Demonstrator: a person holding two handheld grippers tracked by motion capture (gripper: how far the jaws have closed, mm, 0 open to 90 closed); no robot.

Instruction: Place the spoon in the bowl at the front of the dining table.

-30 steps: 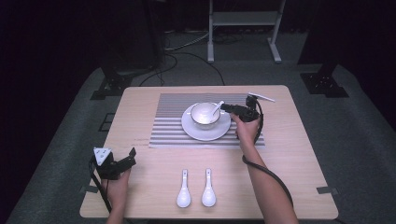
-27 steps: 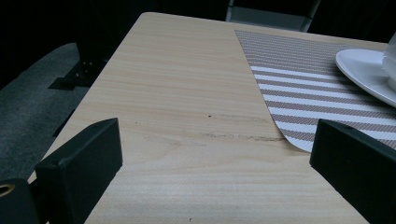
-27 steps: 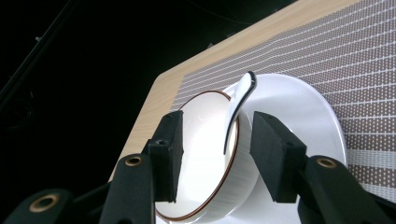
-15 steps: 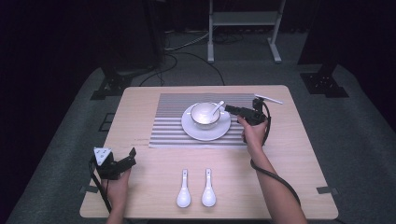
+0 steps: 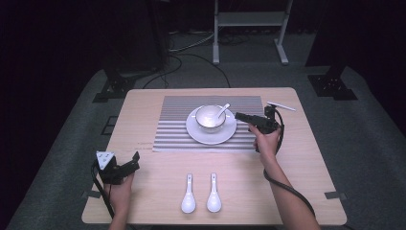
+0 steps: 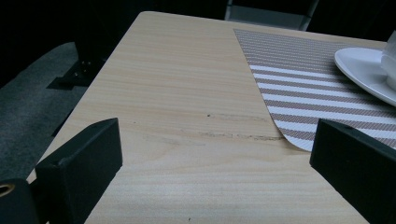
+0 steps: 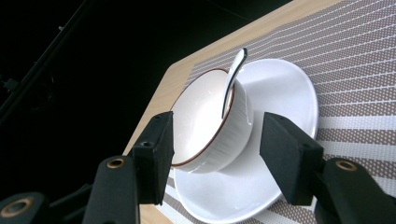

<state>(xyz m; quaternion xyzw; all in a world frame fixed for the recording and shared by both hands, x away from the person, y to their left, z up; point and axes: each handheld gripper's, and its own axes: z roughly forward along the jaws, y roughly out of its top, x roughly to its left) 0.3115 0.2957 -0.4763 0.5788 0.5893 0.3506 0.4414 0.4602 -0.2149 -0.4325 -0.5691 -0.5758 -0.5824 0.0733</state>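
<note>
**Spoon left in the bowl, right gripper backing off**

The right gripper (image 5: 245, 116) has drawn away from the bowl (image 5: 210, 118) since a second ago, when its tip was over the rim. It now sits just to the right of the bowl, past the edge of the plate (image 5: 211, 136). Its jaws have just been opening and stand apart with nothing between them. The spoon (image 5: 222, 110) leans inside the bowl, handle over the rim on the far right. I judge that spoon as delivered and let go.

Two more spoons (image 5: 188, 201) (image 5: 214, 199) lie side by side on the table (image 5: 306, 163), well in front of the bowl, untouched; one of them is probably next.

The left gripper (image 5: 125, 165) rests in front of the bowl and far to its left, jaws wide open and empty, unmoved.
</note>
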